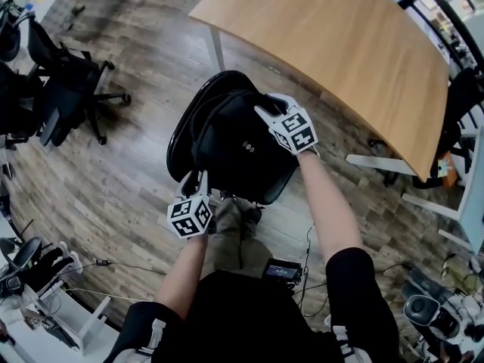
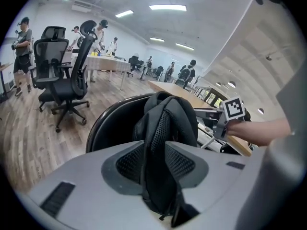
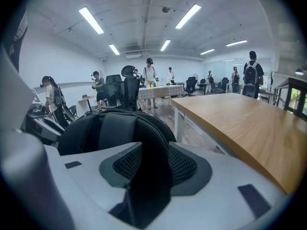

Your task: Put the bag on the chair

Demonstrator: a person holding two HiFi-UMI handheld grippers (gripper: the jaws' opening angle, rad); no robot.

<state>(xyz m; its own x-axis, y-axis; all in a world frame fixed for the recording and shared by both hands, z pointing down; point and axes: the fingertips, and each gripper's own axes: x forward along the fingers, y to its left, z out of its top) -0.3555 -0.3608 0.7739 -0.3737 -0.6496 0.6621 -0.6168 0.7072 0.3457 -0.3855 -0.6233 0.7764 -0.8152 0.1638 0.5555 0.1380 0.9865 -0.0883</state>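
Note:
A black backpack (image 1: pixel 238 146) rests on the seat of a black chair (image 1: pixel 181 127) just in front of me. My left gripper (image 1: pixel 195 178) is at the bag's near left side. In the left gripper view its jaws (image 2: pixel 160 166) are closed on a padded mesh strap (image 2: pixel 165 128) that fills the gap. My right gripper (image 1: pixel 265 112) is at the bag's far right top. In the right gripper view (image 3: pixel 151 169) a black strap (image 3: pixel 148 147) likewise sits tight between the pads. The bag's body (image 3: pixel 115 128) lies beyond.
A long wooden table (image 1: pixel 340 44) stands right behind the chair, with its edge close to my right gripper. A black office chair (image 1: pixel 68 89) stands to the left on the wood floor. Cables and gear lie by my feet (image 1: pixel 283 271). Several people stand at far desks (image 2: pixel 100 37).

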